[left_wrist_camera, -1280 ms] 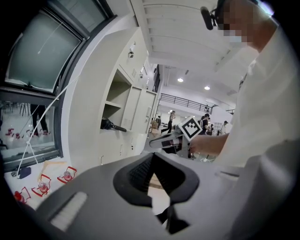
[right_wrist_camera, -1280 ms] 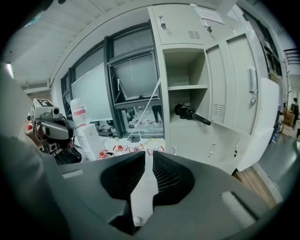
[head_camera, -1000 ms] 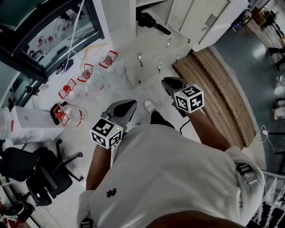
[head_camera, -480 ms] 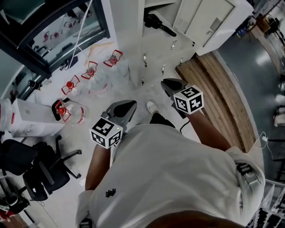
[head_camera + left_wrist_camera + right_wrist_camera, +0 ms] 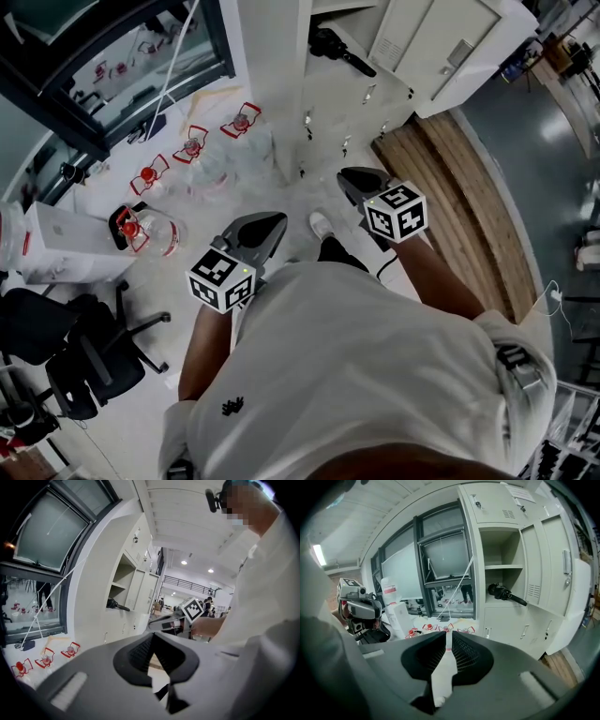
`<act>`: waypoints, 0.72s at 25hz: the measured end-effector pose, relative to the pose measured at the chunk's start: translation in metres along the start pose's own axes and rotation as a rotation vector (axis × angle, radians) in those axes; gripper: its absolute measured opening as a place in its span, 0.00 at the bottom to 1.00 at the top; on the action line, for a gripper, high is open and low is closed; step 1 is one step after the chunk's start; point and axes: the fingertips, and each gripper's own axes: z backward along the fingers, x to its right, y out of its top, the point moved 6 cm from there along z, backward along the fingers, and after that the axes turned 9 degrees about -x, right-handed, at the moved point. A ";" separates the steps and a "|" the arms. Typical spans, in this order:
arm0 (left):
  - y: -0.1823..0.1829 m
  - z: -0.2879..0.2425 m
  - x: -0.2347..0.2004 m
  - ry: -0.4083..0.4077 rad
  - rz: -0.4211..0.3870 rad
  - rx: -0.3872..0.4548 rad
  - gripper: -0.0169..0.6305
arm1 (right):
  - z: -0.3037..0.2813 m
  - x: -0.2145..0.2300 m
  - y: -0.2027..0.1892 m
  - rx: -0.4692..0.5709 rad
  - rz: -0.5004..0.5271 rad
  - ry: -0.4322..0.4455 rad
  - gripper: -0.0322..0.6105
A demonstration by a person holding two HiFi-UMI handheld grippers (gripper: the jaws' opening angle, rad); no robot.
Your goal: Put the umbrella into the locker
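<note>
Two grey hand-held grippers with marker cubes are held in front of a person in a white shirt [image 5: 356, 375].

- The left gripper [image 5: 151, 635] has its jaws pressed together at the tips, with nothing between them.
- The right gripper [image 5: 448, 634] has its jaws parted by a narrow slit only. Pale floor is seen through the slit, and nothing is held.

One white shoe [image 5: 320, 224] is seen on the floor between the two grippers in the head view.

At near left a black office chair [image 5: 84, 361] is noted, with a white rectangular box [image 5: 66, 255] just beyond it. Several clear plastic water jugs with red handles [image 5: 150, 232] are set in a row on the floor, running from the box towards the far centre. A strip of brown wooden planking [image 5: 450, 187] lies on the right.

At the far side stands a white metal locker [image 5: 497, 506]. One compartment is open, and its door [image 5: 441, 47] is swung out to the right. The black folded umbrella [image 5: 506, 594] lies inside that open compartment, on its floor and under a shelf, with the thin end pointing right towards the door. It is well apart from both grippers. A dark-framed window [image 5: 112, 75] is recorded at far left.
</note>
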 end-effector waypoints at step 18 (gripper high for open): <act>0.002 -0.022 -0.004 -0.042 0.018 -0.020 0.11 | 0.011 0.013 -0.010 -0.005 0.006 -0.026 0.06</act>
